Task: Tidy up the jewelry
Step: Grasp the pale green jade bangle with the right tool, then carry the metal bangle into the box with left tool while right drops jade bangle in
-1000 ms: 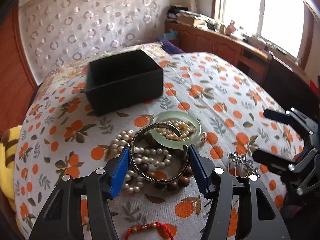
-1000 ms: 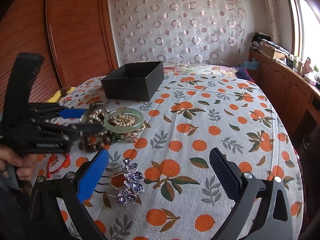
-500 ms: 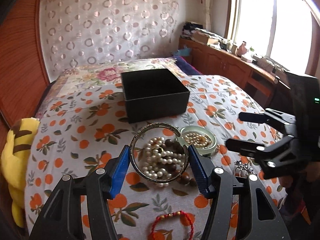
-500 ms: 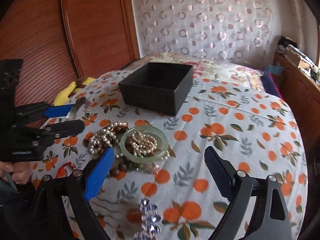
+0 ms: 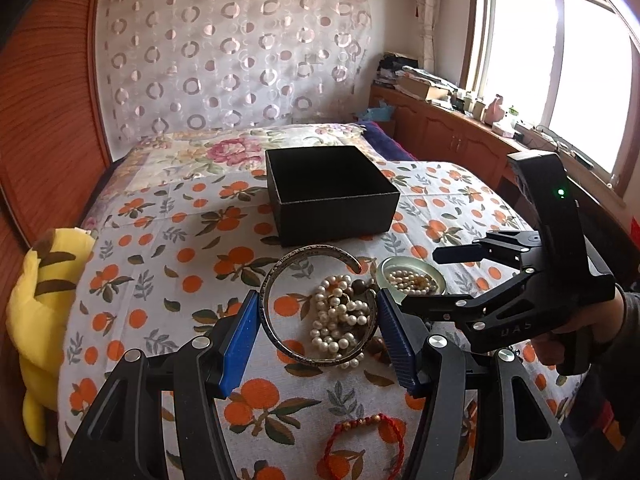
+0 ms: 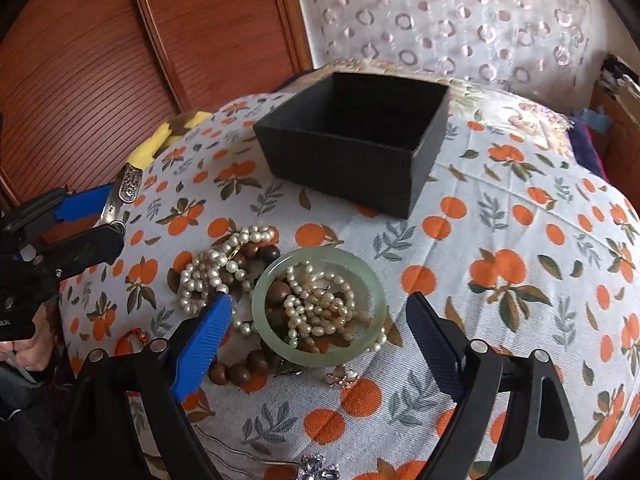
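My left gripper [image 5: 317, 336] is shut on a silver cuff bangle [image 5: 272, 292] and holds it above the bed; the bangle also shows in the right wrist view [image 6: 127, 188]. An open black box [image 5: 332, 194] stands beyond it, empty inside in the right wrist view [image 6: 360, 128]. My right gripper [image 6: 320, 344] is open and empty, its fingers either side of a green jade bangle [image 6: 264, 292]. Pearl strands [image 6: 212, 268] and brown wooden beads [image 6: 240, 368] lie in a pile around and inside the bangle.
A red cord bracelet [image 5: 360, 436] lies near the bed's front edge. A purple crystal hair comb [image 6: 316, 466] lies below the right gripper. A yellow plush toy [image 5: 48, 300] sits at the bed's left edge. The orange-print sheet [image 6: 500, 280] covers the bed.
The left gripper has lifted the silver bangle higher and pulled back from the pile. The right gripper has moved forward and left until its fingers flank the jade bangle.
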